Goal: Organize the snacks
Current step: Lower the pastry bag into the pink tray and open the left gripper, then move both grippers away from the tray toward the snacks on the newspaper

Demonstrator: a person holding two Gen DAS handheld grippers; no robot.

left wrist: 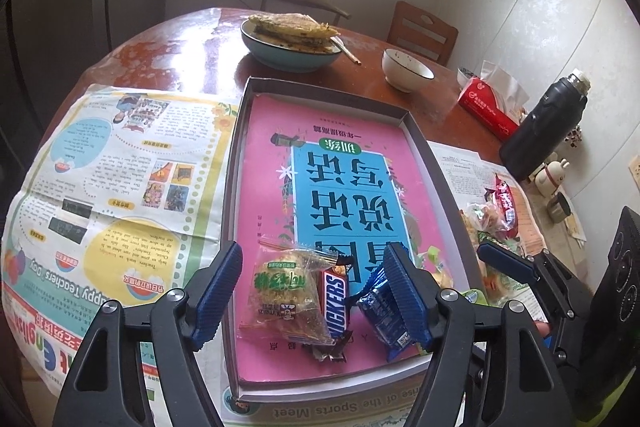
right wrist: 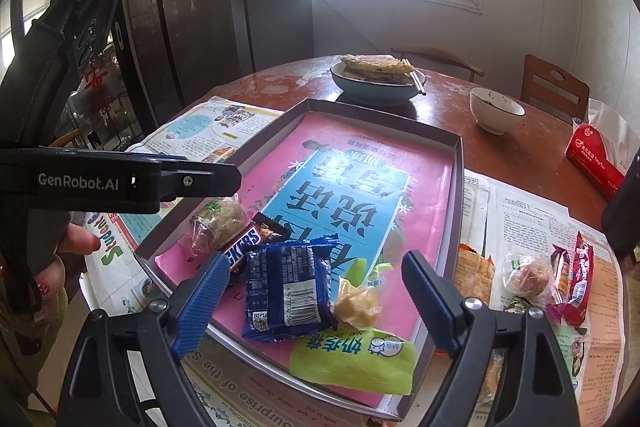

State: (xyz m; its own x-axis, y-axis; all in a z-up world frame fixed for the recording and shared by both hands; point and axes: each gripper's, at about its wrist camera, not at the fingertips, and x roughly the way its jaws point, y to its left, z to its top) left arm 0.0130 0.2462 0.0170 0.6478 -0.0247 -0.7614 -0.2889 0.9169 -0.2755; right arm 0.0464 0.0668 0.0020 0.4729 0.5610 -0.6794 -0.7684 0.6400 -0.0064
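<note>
Round wooden table (left wrist: 180, 47) under newspaper, with our shallow box (left wrist: 416, 131) collecting the snacks.

From the left wrist, our left gripper (left wrist: 316, 291) hovers released over the green-labelled cake packet (left wrist: 284, 291), Snickers bar (left wrist: 334, 303) and blue packet (left wrist: 380, 315), lined at the near end, we judge for tidiness; from the right wrist, our right gripper (right wrist: 316, 301) gapes empty above the green milk-candy bag (right wrist: 352, 359); loose snacks (right wrist: 548, 279) wait outside, right.

"SNICKERS", probably, on chocolate bar (left wrist: 334, 303)
</note>
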